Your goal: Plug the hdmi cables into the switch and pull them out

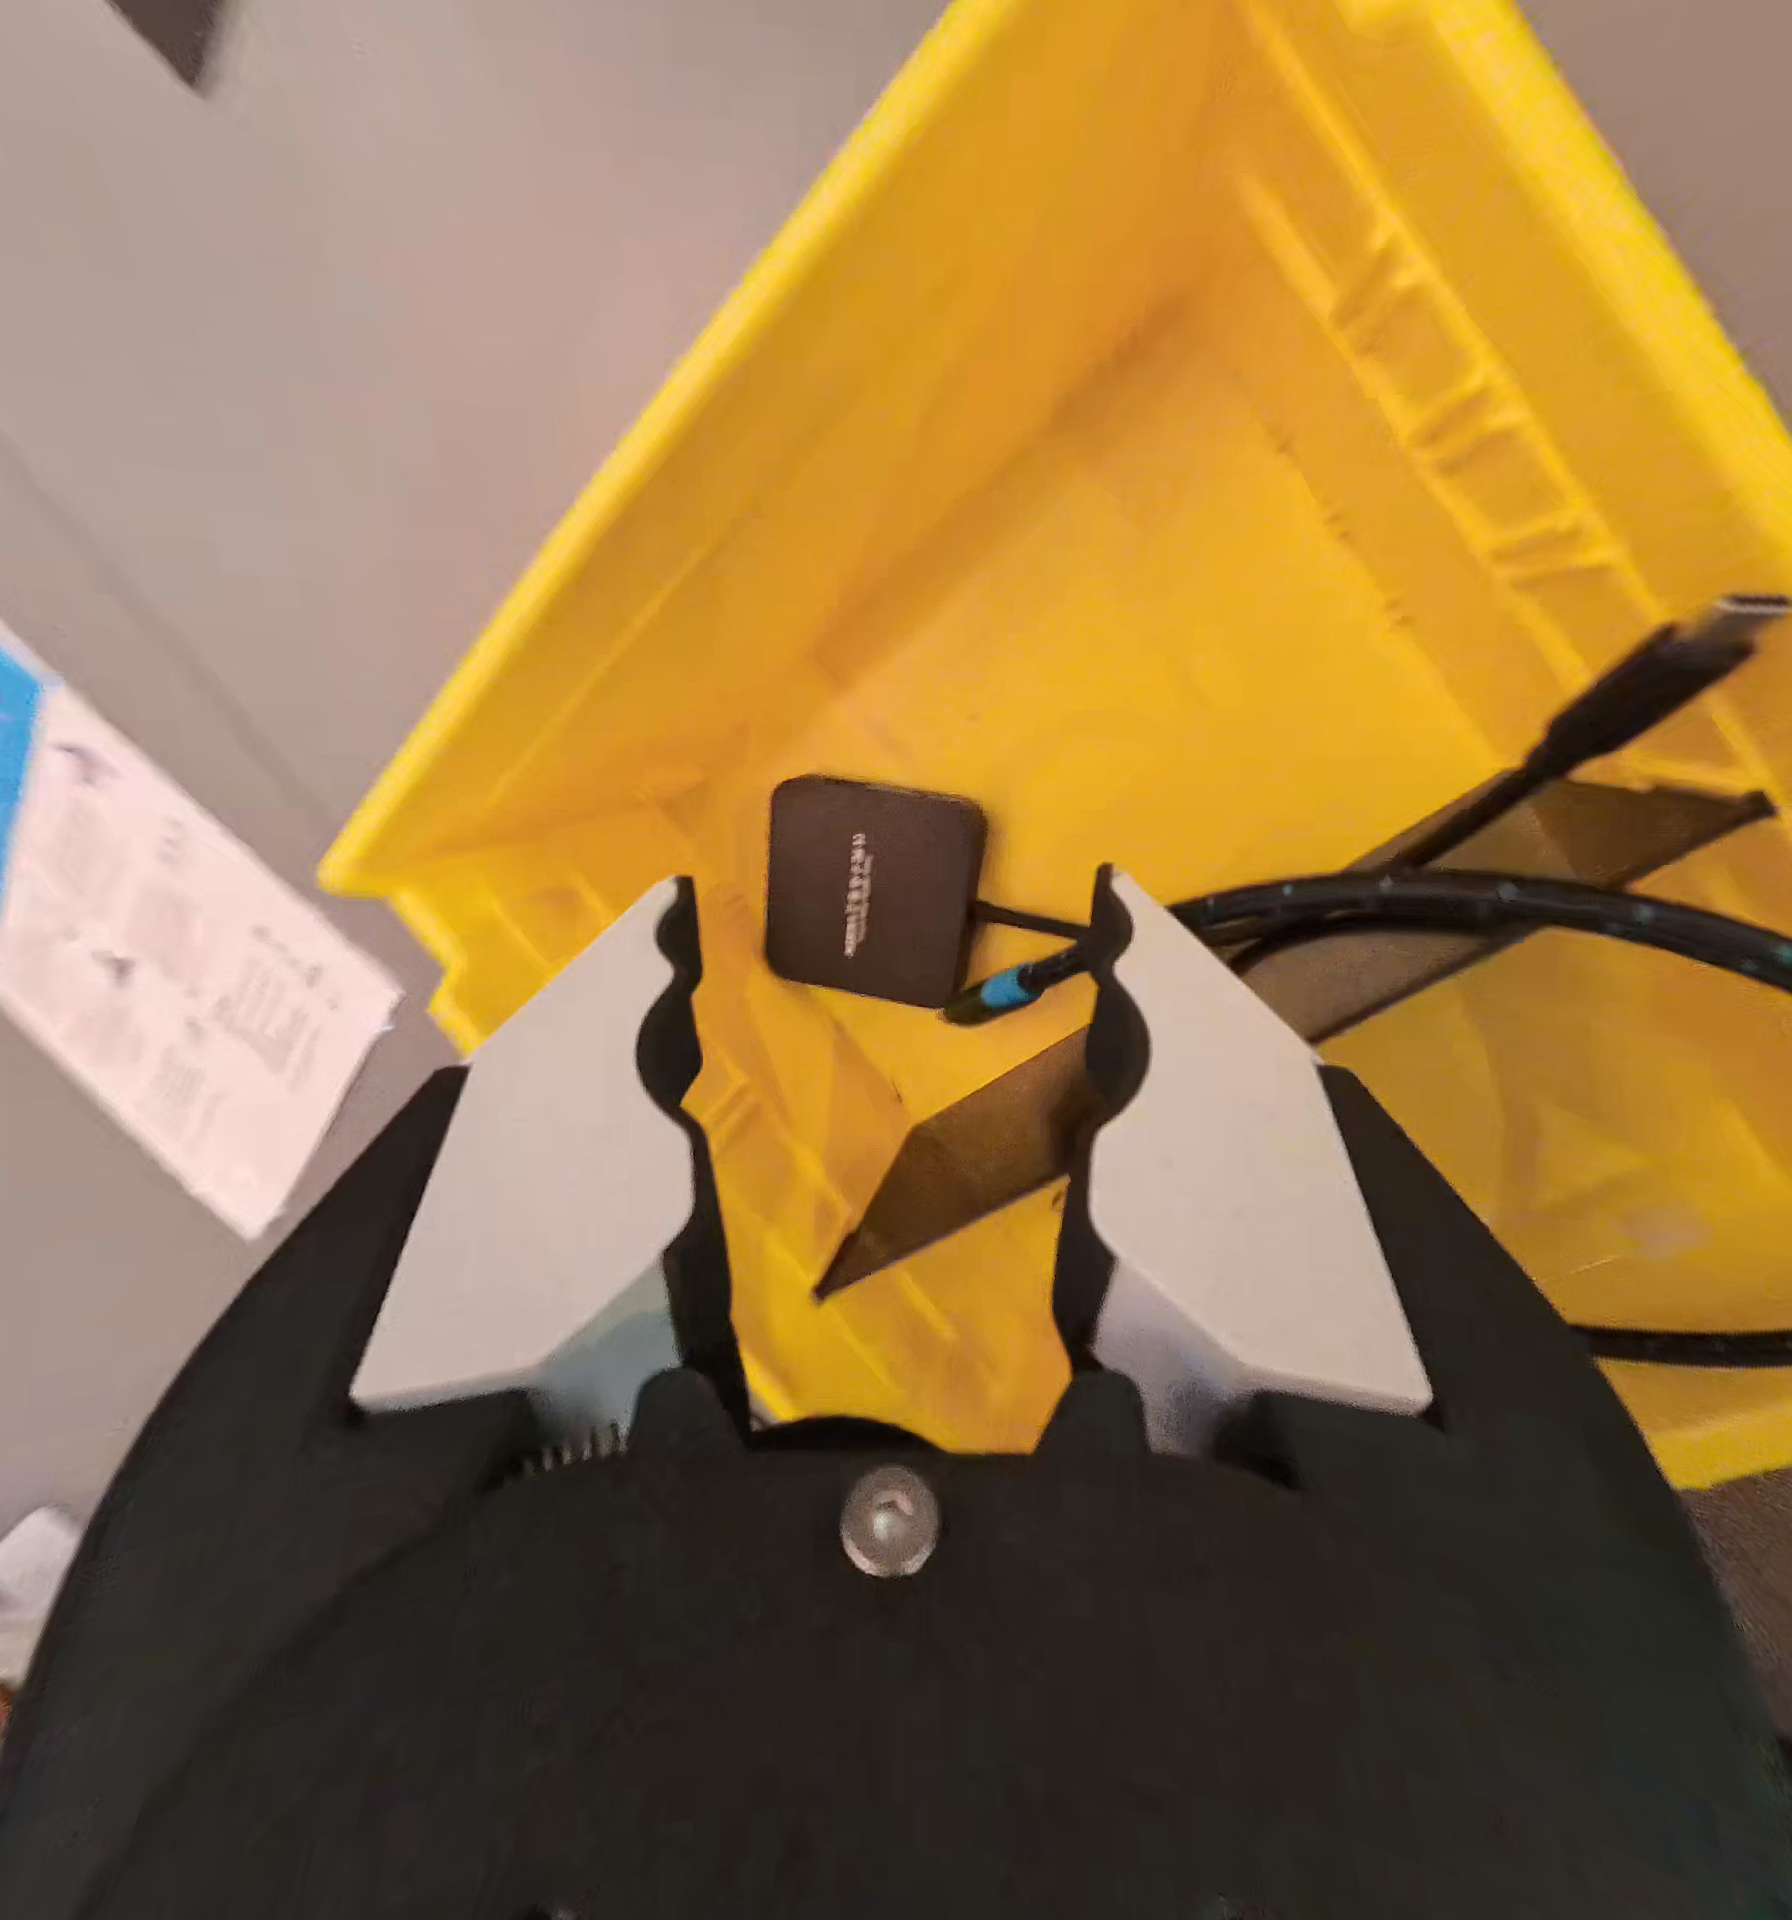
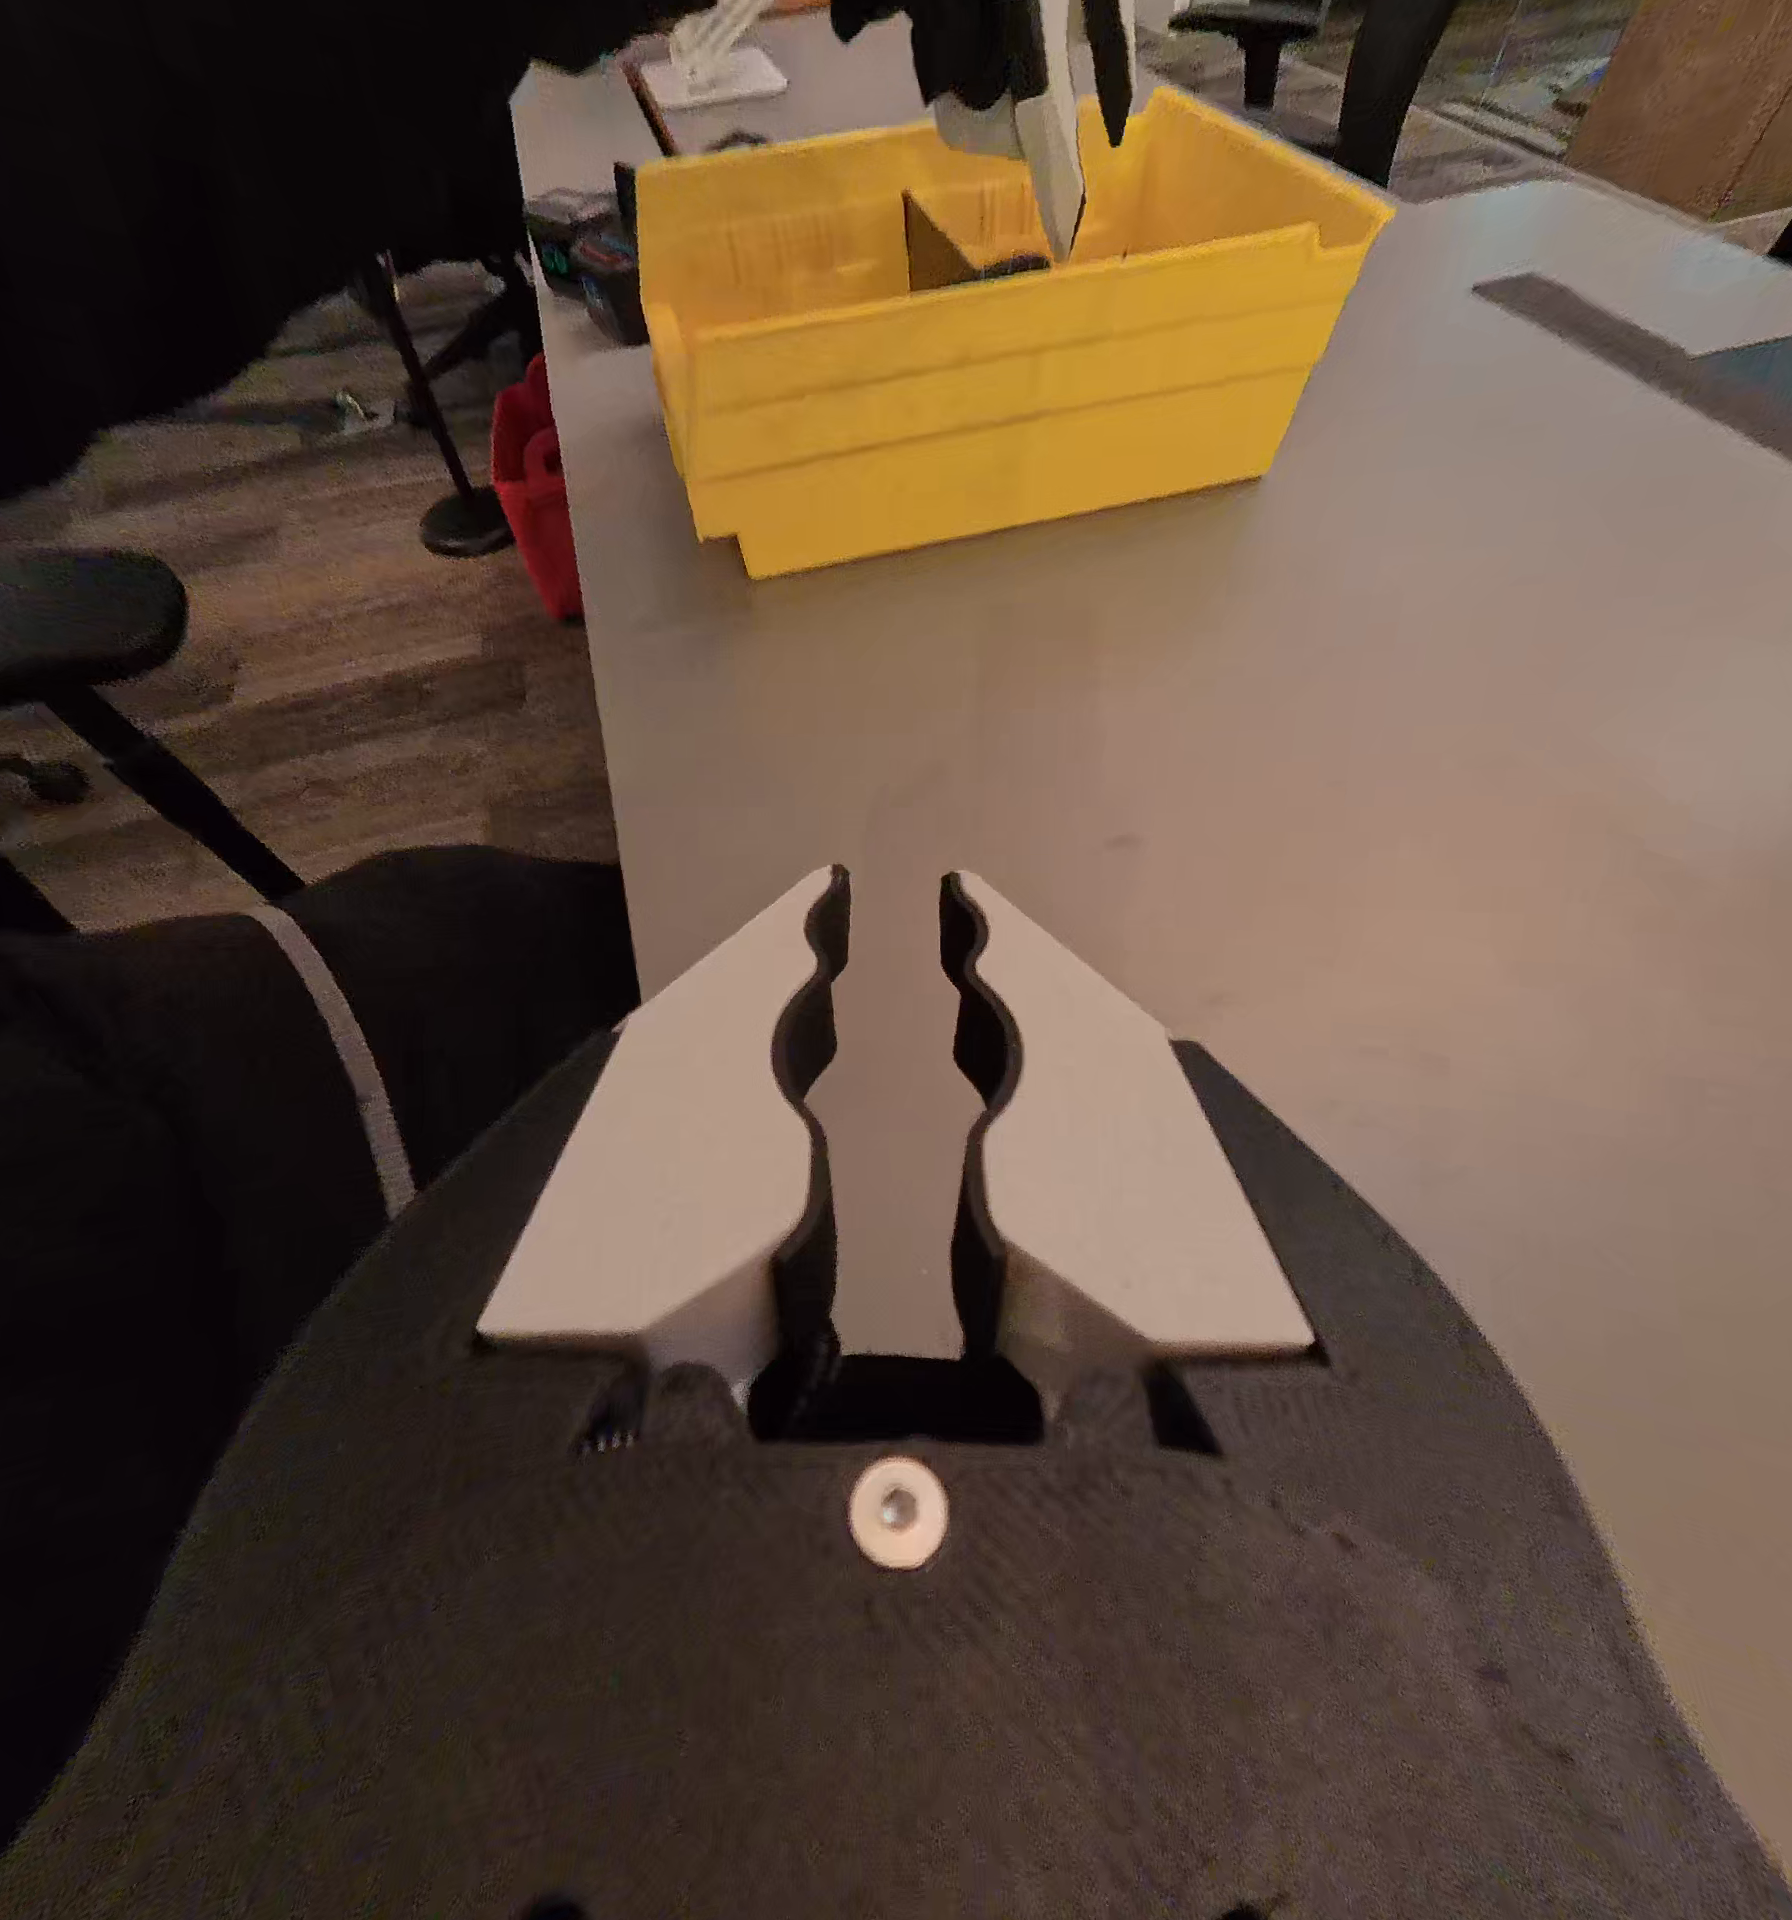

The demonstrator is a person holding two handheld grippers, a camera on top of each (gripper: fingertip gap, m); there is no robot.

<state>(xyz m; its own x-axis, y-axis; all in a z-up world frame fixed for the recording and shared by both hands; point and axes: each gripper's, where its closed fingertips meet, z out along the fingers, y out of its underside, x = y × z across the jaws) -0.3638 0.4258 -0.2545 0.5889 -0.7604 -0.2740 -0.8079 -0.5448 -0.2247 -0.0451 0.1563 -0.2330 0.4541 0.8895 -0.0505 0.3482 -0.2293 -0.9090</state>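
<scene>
In the left wrist view a small black square switch [image 1: 874, 890] lies on the floor of a yellow bin [image 1: 1131, 436]. A thin lead leaves its right side. A black braided HDMI cable [image 1: 1494, 896] with a blue-ringed plug [image 1: 1001, 988] lies just right of the switch, not plugged in. A second black cable plug [image 1: 1656, 681] sticks up at the right. My left gripper [image 1: 892, 894] is open and empty, hovering above the switch. In the right wrist view my right gripper [image 2: 894, 881] is open a little and empty, low over the grey table, far from the bin [image 2: 985, 405].
A dark divider panel [image 1: 975, 1164] stands inside the bin. A printed sheet [image 1: 133, 914] lies on the table left of the bin. In the right wrist view the left gripper [image 2: 1053, 156] hangs over the bin. The table's left edge [image 2: 601, 727], a chair and a red box [image 2: 533, 488] lie to the left. One gripper's finger ends stand about 40 centimeters off the other's. My right tips are about 45 centimeters from the small black square switch [image 1: 874, 890], my left tips only 8 centimeters.
</scene>
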